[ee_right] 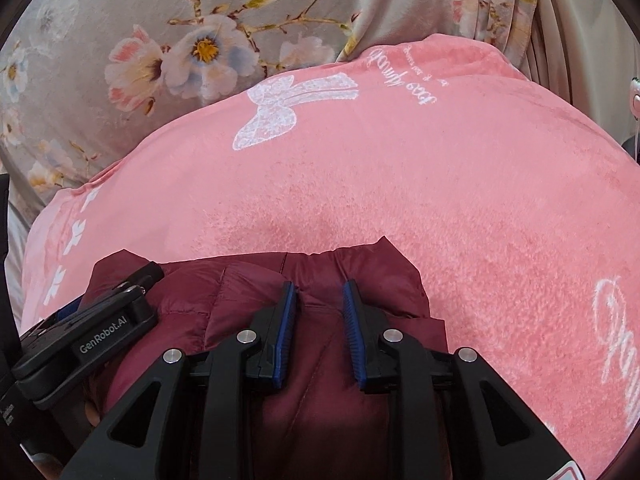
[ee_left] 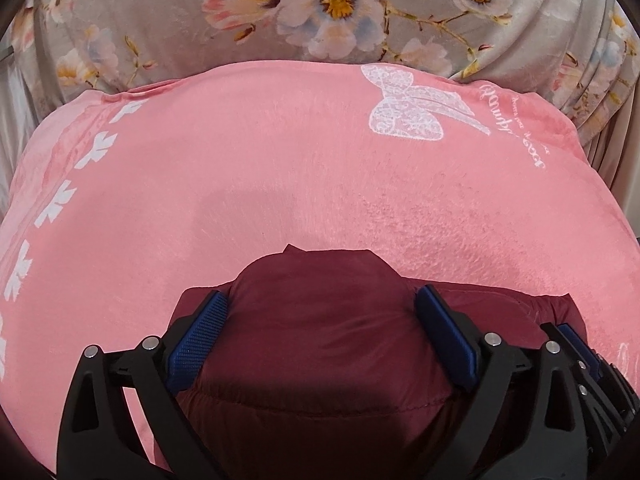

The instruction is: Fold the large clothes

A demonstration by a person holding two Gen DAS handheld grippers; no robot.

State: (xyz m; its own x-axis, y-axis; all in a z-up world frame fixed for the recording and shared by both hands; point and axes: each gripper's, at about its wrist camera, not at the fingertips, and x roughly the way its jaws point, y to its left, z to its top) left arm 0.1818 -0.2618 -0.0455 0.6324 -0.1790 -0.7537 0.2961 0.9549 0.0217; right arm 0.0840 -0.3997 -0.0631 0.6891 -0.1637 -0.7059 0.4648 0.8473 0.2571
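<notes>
Here, the broad pink blanket (ee_left: 280,168) with its white butterfly print (ee_left: 412,104) serves as the folding surface, spread flat in front of a floral grey cover (ee_left: 180,12), and the maroon puffer jacket (ee_left: 320,328) lies bunched at its near edge. The left gripper (ee_left: 320,320) has its fingers spread wide around a puffy hump of the jacket, seemingly ready to gather it, though whether the pads press in cannot be told. Just beside it, the right gripper (ee_right: 320,320) holds its fingers narrowly parted with a ridge of jacket fabric between them, not visibly clamped.
</notes>
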